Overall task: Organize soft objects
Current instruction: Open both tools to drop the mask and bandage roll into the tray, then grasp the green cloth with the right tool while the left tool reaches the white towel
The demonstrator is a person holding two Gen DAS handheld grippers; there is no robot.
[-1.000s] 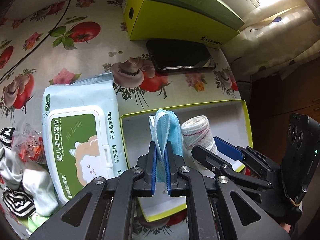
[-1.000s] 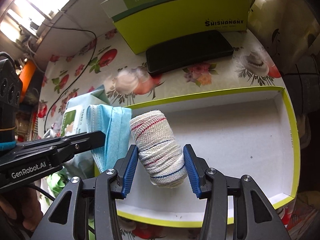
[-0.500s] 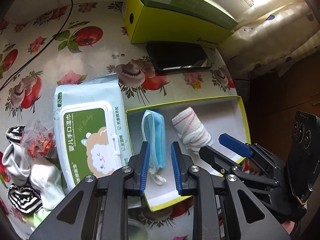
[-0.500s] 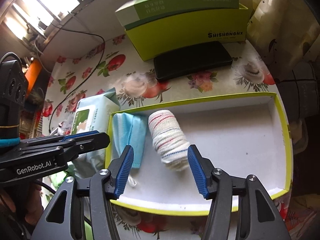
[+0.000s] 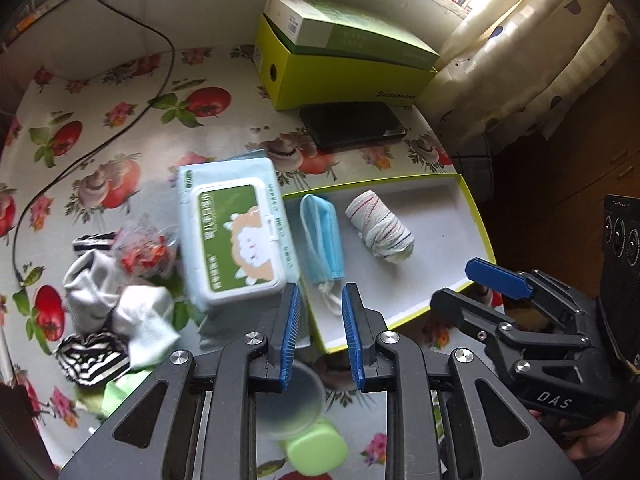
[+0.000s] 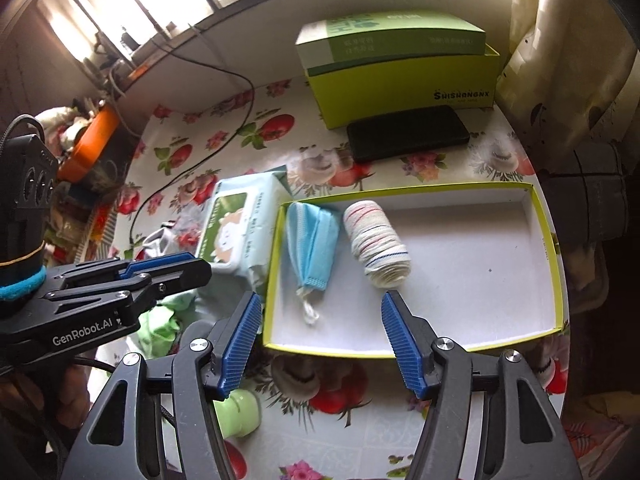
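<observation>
I had both grippers lifted clear above the near edge of the tray (image 6: 554, 264), and neither held anything. My left gripper (image 5: 318, 312) hung with its jaws parted and empty; they had just been opening, with nothing between them. My right gripper (image 6: 320, 320) stood wider, jaws also just opening further, the gap bare. In the tray the mask (image 6: 310, 240) lay folded at the left end, its ear loops trailing toward the near wall, and the bandage roll (image 6: 378, 246) lay on its side just right of it, close but seemingly not touching. The wipes pack (image 5: 236, 236) sat on the tablecloth (image 5: 120, 152) against the tray's left wall. Farther left, white and striped socks (image 5: 120, 312) lay heaped. Beyond the tray sat a dark phone (image 6: 408, 132) and a green box (image 6: 404, 84)
</observation>
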